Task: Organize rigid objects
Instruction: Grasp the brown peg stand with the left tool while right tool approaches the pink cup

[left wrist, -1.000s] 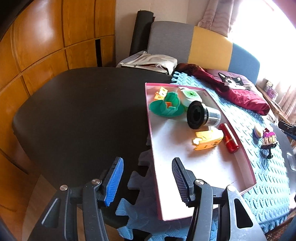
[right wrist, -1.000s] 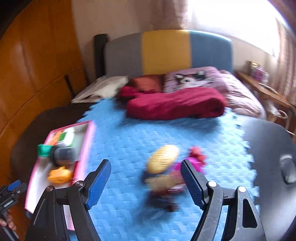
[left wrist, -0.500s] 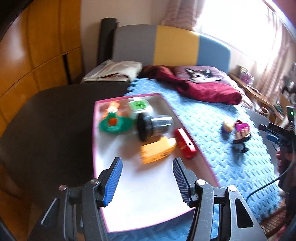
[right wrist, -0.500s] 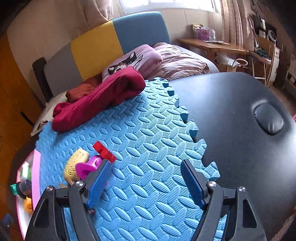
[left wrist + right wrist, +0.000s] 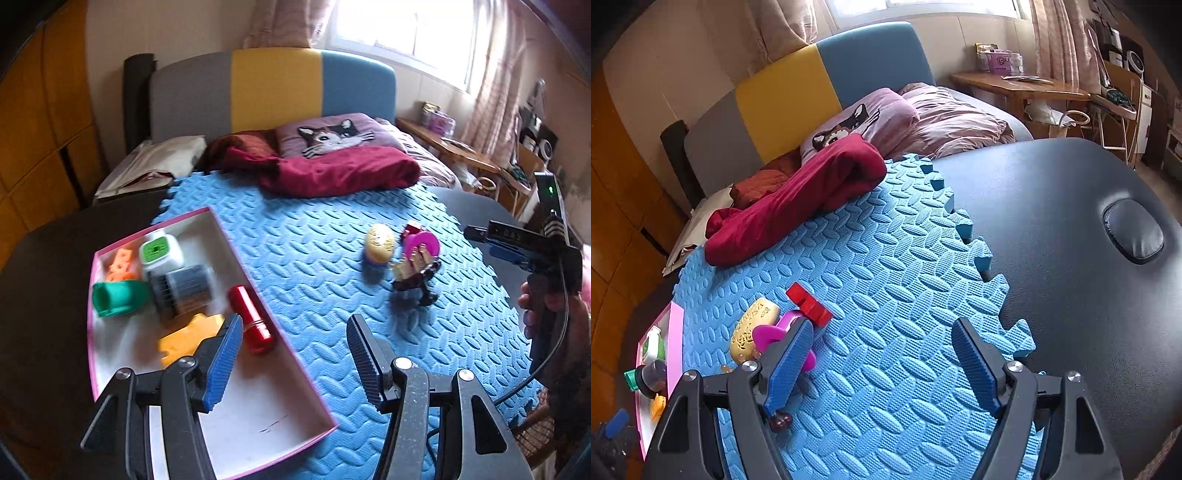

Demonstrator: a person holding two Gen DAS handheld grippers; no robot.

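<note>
A pink-rimmed white tray (image 5: 258,280) on the blue foam mat (image 5: 314,258) holds a red cylinder (image 5: 251,319), a yellow block (image 5: 188,336), a dark lens-like cylinder (image 5: 184,291), a green cup (image 5: 118,297), a white-green box (image 5: 160,253) and orange pieces (image 5: 120,264). A yellow oval piece (image 5: 378,242), a magenta disc (image 5: 421,245), a red block (image 5: 809,304) and a dark figure (image 5: 413,280) lie right of the tray. My left gripper (image 5: 293,360) is open over the tray's right rim. My right gripper (image 5: 882,360) is open and empty over the mat, its left finger beside the magenta piece (image 5: 775,332).
A maroon cloth (image 5: 332,171) and a cat pillow (image 5: 332,134) lie at the mat's far end. Black padded table (image 5: 1089,240) extends right of the mat. The right gripper's handle and a hand (image 5: 546,288) show at right. A wooden desk (image 5: 1015,88) stands behind.
My left gripper swung right, from the dark table over the tray to its right rim. My right gripper turned right, so the loose pieces now sit by its left finger.
</note>
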